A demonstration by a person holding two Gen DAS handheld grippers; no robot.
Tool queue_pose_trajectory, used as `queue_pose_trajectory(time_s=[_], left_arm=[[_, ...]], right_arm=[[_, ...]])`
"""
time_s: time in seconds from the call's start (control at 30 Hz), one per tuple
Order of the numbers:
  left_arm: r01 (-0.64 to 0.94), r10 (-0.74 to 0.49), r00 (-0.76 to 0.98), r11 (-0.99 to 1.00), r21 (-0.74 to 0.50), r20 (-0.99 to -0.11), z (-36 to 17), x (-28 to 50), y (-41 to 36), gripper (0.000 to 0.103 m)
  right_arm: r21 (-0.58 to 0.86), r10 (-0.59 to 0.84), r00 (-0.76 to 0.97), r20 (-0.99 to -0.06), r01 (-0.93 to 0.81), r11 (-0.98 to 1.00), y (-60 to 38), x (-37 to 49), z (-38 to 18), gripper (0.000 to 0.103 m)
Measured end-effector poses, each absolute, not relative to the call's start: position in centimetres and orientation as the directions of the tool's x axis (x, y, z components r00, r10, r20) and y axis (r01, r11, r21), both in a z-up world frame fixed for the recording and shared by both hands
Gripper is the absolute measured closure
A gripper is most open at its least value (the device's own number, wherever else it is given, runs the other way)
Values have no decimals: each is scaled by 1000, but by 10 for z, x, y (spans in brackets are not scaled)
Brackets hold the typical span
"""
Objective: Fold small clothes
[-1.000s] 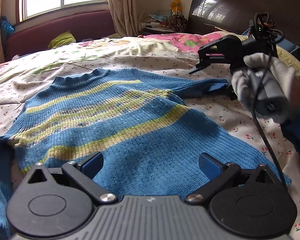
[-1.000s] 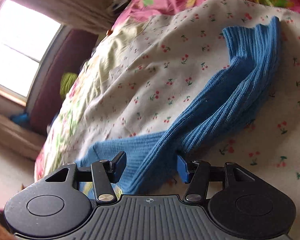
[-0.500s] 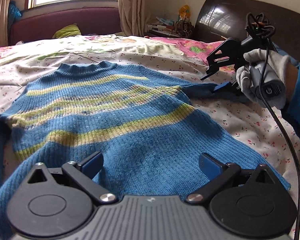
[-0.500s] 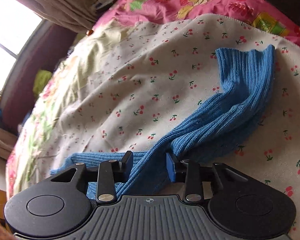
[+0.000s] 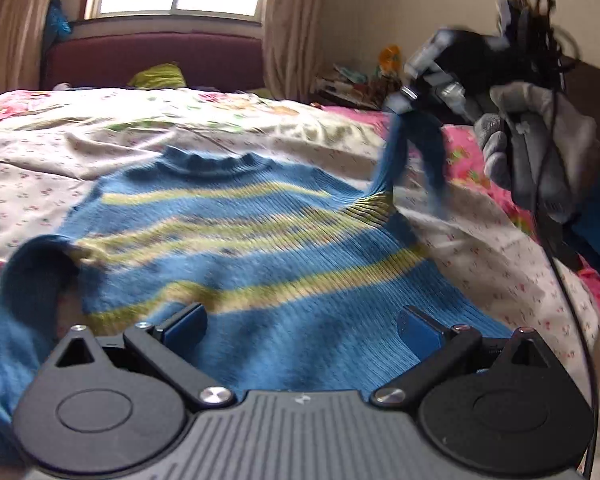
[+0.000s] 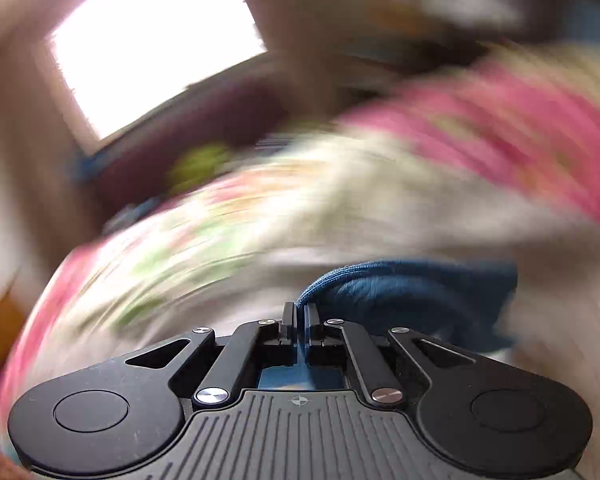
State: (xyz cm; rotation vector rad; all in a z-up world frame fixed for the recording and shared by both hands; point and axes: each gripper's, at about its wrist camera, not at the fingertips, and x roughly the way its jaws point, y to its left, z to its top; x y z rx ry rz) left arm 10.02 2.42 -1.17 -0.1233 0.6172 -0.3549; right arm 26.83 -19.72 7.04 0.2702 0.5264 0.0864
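My right tongs [image 6: 299, 312] pinch the sweater [image 5: 260, 248] sleeve [image 5: 396, 160] up (for folding inward); left tongs [image 5: 302, 326] gape wide, idle.

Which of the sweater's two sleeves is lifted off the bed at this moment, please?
The sleeve pinched in the right gripper hangs raised above the bed; the other sleeve lies slack beside the open left gripper.

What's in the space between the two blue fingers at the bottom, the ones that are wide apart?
In the left wrist view, the blue and yellow striped knit sweater fills the gap between the left gripper fingers.
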Motion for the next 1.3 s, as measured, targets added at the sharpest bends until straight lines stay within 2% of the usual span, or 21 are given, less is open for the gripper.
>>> queue_pose_trajectory(time_s=[0.07, 0.13, 0.2, 0.27, 0.33, 0.4, 0.43, 0.6, 0.73, 0.9, 0.97, 1.03, 1.1, 1.17, 1.3], left_arm=[[270, -344, 765, 939, -214, -545, -12, 101, 29, 0], [260, -335, 764, 942, -212, -551, -14, 102, 32, 0], [261, -335, 761, 942, -211, -555, -16, 101, 32, 0], [269, -339, 756, 941, -206, -560, -18, 102, 31, 0], [278, -345, 748, 938, -206, -566, -21, 103, 28, 0], [281, -349, 742, 937, -206, -573, -23, 105, 27, 0], [281, -348, 741, 937, -205, -574, -24, 105, 27, 0], [267, -336, 747, 942, -205, -573, -26, 107, 28, 0], [265, -321, 755, 947, -182, -572, -28, 106, 25, 0], [275, -324, 763, 946, -172, -559, -28, 105, 23, 0], [273, -322, 762, 946, -173, -561, -29, 106, 24, 0], [272, -326, 758, 945, -181, -565, -32, 107, 26, 0], [270, -327, 753, 945, -184, -571, -34, 108, 27, 0], [268, -330, 753, 944, -193, -569, -34, 109, 29, 0], [263, -332, 764, 943, -204, -554, -32, 108, 32, 0]], right_arm=[[64, 211, 826, -523, -209, 976, -142, 260, 60, 100], [-107, 213, 756, -620, -350, 931, -105, 252, 27, 100], [-236, 143, 717, -683, -402, 885, -90, 242, -9, 103], [-373, 84, 717, -692, -455, 809, -85, 226, -36, 103], [-424, 55, 708, -704, -481, 768, -89, 212, -50, 103], [-426, 43, 705, -708, -475, 770, -97, 207, -49, 103], [-404, 53, 704, -708, -466, 787, -103, 206, -43, 97], [-83, 201, 677, -708, -362, 928, -131, 239, 5, 88], [40, 250, 694, -675, -304, 952, -120, 281, 19, 86], [39, 213, 679, -702, -261, 964, -83, 342, 7, 84], [0, 140, 680, -720, -203, 979, -73, 366, -9, 79], [-51, 78, 657, -750, -175, 983, -67, 382, -30, 79], [-91, 27, 651, -759, -147, 985, -69, 385, -42, 83], [-47, 56, 660, -749, -138, 989, -80, 380, -37, 93], [-3, 62, 733, -677, -87, 996, -110, 368, 4, 94]])
